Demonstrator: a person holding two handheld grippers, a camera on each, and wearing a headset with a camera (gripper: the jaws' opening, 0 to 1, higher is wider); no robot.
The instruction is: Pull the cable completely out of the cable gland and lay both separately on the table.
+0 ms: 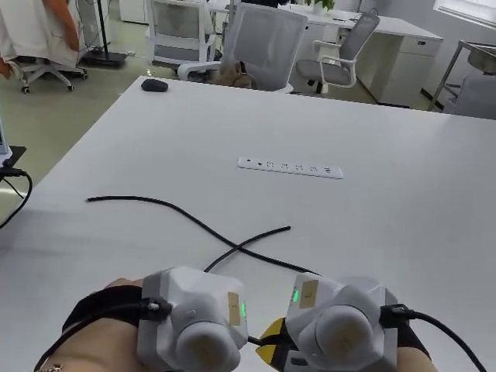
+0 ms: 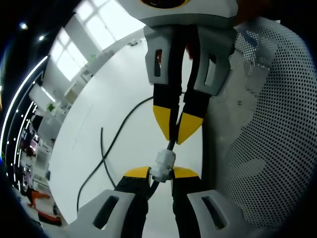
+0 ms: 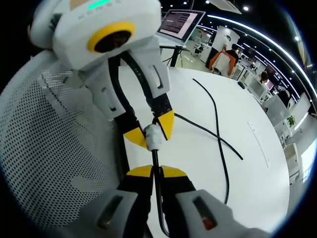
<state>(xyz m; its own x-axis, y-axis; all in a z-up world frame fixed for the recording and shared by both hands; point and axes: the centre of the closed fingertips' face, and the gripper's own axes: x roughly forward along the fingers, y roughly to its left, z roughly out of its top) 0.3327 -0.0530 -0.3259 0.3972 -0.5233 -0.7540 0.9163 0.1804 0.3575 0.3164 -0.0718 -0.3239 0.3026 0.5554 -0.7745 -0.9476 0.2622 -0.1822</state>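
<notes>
A white cable gland (image 2: 162, 164) sits between the yellow tips of my left gripper (image 2: 161, 172), which is shut on it. A black cable (image 2: 172, 144) leaves the gland, and my right gripper (image 2: 177, 130) is shut on it just beyond. In the right gripper view, my right gripper (image 3: 157, 171) clamps the cable (image 3: 216, 119) while the left gripper (image 3: 151, 134) holds the gland (image 3: 153, 139) facing it. In the head view both white gripper bodies hang close together at the table's near edge, left (image 1: 194, 325) and right (image 1: 341, 325). The cable (image 1: 194, 221) loops across the table and crosses itself.
A white power strip (image 1: 289, 167) lies mid-table and a dark mouse (image 1: 154, 85) sits at the far left edge. Office chairs (image 1: 263, 43) stand behind the white table (image 1: 403, 201). A white perforated mesh surface (image 2: 267, 124) is close beside the grippers.
</notes>
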